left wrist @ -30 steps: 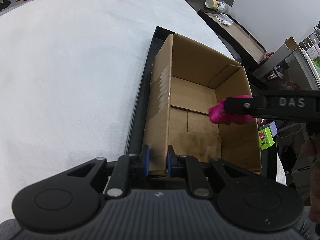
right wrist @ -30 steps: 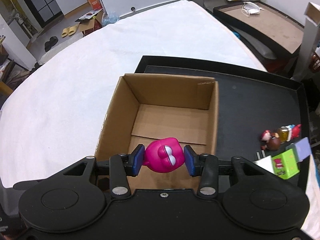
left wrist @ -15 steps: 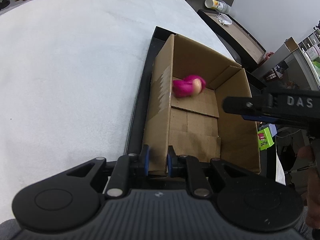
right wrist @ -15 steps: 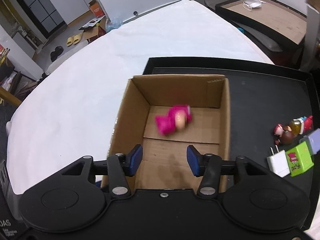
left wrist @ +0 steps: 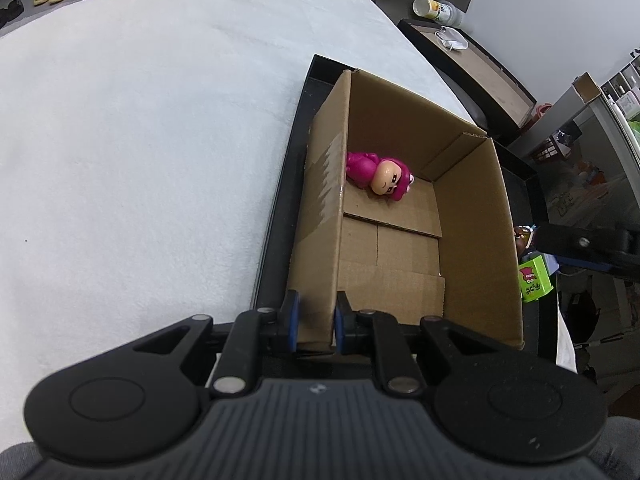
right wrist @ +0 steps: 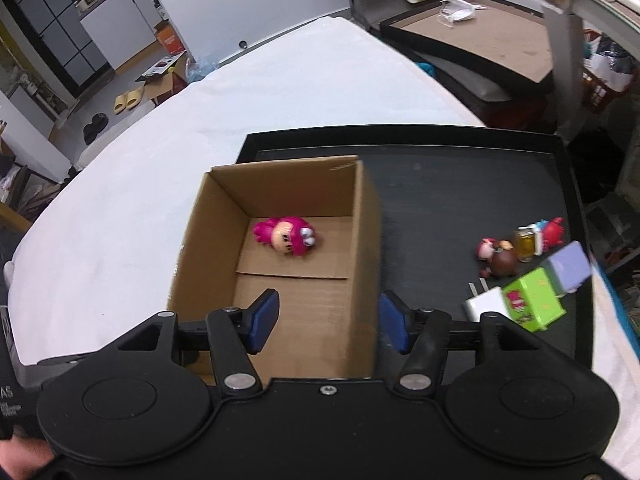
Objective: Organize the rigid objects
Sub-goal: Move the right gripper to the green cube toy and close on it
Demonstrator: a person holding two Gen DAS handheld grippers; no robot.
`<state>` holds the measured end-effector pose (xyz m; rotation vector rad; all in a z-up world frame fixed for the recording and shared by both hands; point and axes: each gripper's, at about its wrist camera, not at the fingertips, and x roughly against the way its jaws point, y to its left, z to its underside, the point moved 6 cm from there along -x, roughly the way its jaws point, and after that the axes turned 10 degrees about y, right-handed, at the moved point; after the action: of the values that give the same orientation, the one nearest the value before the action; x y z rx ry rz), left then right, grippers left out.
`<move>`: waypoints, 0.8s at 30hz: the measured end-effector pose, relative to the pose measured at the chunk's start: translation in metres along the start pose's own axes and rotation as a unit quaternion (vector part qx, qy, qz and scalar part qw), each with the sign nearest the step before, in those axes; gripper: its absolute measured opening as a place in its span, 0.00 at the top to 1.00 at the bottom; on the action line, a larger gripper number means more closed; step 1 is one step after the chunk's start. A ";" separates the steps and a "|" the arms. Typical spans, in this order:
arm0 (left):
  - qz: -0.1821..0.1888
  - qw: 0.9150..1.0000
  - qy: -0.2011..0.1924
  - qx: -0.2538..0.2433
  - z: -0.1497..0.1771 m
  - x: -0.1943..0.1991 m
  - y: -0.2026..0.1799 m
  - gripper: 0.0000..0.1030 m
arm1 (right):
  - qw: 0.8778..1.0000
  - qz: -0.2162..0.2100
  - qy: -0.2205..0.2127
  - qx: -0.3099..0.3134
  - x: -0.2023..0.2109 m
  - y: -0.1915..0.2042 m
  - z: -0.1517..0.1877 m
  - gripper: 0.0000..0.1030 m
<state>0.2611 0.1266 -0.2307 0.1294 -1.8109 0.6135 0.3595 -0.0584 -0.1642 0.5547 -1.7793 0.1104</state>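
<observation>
A pink toy figure point(left wrist: 378, 176) point(right wrist: 286, 236) lies on its side on the floor of an open cardboard box point(left wrist: 472, 216) point(right wrist: 362, 240), near the far wall. My left gripper point(left wrist: 314, 322) is shut on the box's near left wall. My right gripper point(right wrist: 326, 322) hangs over the box's near right corner; its jaws are opening and hold nothing, with the box's right wall passing below them. One right finger point(left wrist: 580, 242) shows in the left wrist view, just past the box's right wall.
The box stands in a black tray point(right wrist: 460, 184) on a white cloth-covered table point(left wrist: 140, 140). On the tray's right lie small figures point(right wrist: 500, 256), a green box point(right wrist: 534, 304), a lilac cube point(right wrist: 568, 266) and a white plug point(right wrist: 484, 308). A second tray point(right wrist: 480, 36) sits beyond.
My right gripper let go of the pink toy, which dropped and rolled to the box's far end. The gripper then opened wider and drew back to the right. My left gripper kept its hold.
</observation>
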 end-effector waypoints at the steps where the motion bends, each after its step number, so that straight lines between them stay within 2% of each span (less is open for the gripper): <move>1: 0.000 1.000 0.000 0.000 0.000 0.000 0.000 0.85 | 1.000 0.003 -0.003 0.000 0.002 -0.004 0.001 0.37; 2: -0.001 1.000 -0.001 0.001 0.000 0.000 0.000 0.85 | 1.000 0.007 -0.008 -0.001 0.005 -0.009 0.002 0.33; 4: -0.002 1.000 -0.001 0.001 0.000 0.000 0.000 0.85 | 1.000 0.014 -0.012 -0.004 0.009 -0.019 0.004 0.32; 16: -0.009 1.000 0.001 0.005 -0.001 -0.001 -0.002 0.85 | 0.998 0.041 -0.007 -0.045 0.006 -0.088 0.017 0.31; 20: -0.013 1.000 0.002 0.004 -0.001 -0.002 -0.004 0.85 | 0.998 0.037 0.001 -0.050 -0.004 -0.103 0.021 0.41; 24: -0.017 1.000 0.005 0.001 -0.002 -0.003 -0.005 0.85 | 0.998 0.029 0.010 -0.055 -0.015 -0.113 0.027 0.45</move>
<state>0.2656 0.1222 -0.2314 0.1588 -1.7945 0.5906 0.3861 -0.1635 -0.2097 0.4204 -1.7707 0.0578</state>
